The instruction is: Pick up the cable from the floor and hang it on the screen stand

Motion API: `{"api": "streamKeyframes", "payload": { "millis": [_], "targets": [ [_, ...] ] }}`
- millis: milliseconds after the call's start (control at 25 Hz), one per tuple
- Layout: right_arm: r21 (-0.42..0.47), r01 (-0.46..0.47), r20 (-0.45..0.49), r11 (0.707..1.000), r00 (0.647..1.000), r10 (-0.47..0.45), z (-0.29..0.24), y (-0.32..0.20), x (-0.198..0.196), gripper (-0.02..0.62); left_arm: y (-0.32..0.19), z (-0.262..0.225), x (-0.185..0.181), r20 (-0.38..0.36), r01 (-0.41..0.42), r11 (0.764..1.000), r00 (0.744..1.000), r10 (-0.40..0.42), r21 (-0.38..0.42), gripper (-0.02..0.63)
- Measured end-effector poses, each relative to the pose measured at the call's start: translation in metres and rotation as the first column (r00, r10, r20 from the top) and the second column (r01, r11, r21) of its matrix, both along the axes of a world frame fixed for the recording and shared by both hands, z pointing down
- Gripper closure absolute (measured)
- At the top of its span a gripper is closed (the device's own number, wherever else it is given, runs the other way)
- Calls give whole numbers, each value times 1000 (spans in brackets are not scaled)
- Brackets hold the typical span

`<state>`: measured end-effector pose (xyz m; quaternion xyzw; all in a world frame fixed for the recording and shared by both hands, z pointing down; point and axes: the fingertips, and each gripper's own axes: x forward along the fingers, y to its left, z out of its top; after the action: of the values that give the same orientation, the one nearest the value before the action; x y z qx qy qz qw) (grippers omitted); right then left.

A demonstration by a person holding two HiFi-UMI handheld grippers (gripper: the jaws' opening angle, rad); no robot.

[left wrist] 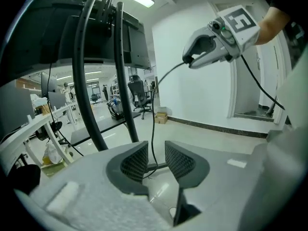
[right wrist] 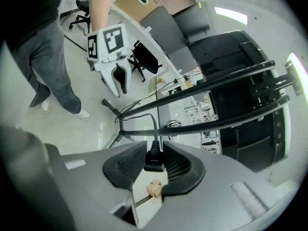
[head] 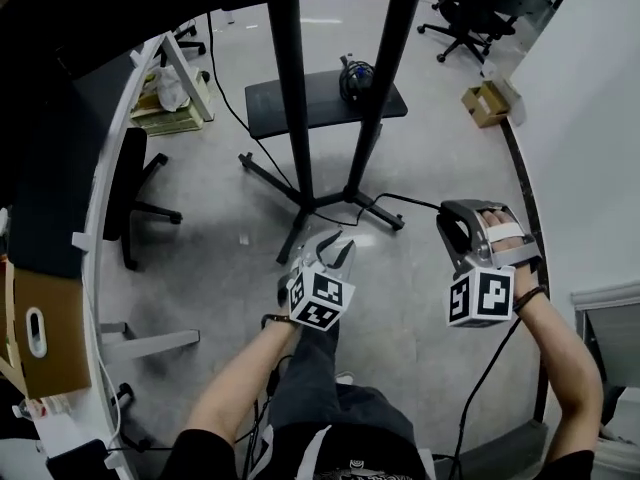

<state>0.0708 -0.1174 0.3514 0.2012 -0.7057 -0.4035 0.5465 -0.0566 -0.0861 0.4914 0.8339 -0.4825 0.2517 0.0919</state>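
closest to us, the right gripper (right wrist: pixel 155 154) had its jaws pinched on the black plug (right wrist: pixel 154 159) of the cable (head: pixel 412 201), held up in the air beside the screen stand (head: pixel 291 98). from there the cable sagged back down toward the stand's feet on the floor (head: pixel 200 278). the left gripper (left wrist: pixel 152 159) stood with its jaws spread and nothing pressed between them; the cable only showed through the gap, farther off. we judged the pick-up done at the plug end, while the hanging was still to do: no part of the cable lay over the stand. the stand's top was cut off or lost in shadow, so we could not tell where a hook or bar might take the cable, nor where its far end ran.
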Motion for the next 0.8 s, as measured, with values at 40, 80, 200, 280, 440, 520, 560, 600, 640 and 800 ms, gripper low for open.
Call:
{"api": "streamKeyframes", "payload": {
  "millis": [40, 80, 200, 280, 440, 520, 560, 600, 640, 800],
  "targets": [
    [14, 2, 16, 1000, 1000, -2, -23, 6, -1, 492, 5, -7, 3, -4, 1, 1000, 1000, -1, 2, 491],
    [30, 4, 30, 1000, 1000, -5, -46, 11, -2, 492, 10, -13, 6, -8, 3, 1000, 1000, -3, 2, 477],
    [87, 13, 64, 996, 998, -19, -113, 26, -4, 492, 19, -34, 15, 0, 2, 1000, 1000, -2, 16, 453],
    [127, 16, 86, 992, 996, -28, -154, 34, -5, 492, 19, -49, 19, 11, 5, 999, 1000, -5, 40, 446],
    [185, 18, 115, 983, 993, -39, -222, 47, -6, 492, 13, -78, 19, 2, 42, 997, 999, -42, 66, 430],
    [213, 23, 117, 977, 992, -48, -251, 54, -6, 492, 11, -89, 21, -4, 52, 996, 999, -52, 73, 428],
    [227, 25, 119, 974, 991, -53, -264, 58, -6, 492, 11, -94, 21, -3, 54, 996, 999, -54, 76, 428],
    [241, 27, 123, 970, 991, -58, -277, 62, -7, 492, 11, -97, 21, 1, 57, 995, 998, -57, 80, 428],
    [256, 28, 127, 966, 990, -63, -290, 66, -8, 492, 12, -100, 20, 8, 61, 995, 998, -61, 83, 428],
    [320, 33, 138, 947, 987, -81, -338, 76, -13, 492, 5, -110, 12, 53, 99, 988, 993, -106, 116, 428]
  ]
}}
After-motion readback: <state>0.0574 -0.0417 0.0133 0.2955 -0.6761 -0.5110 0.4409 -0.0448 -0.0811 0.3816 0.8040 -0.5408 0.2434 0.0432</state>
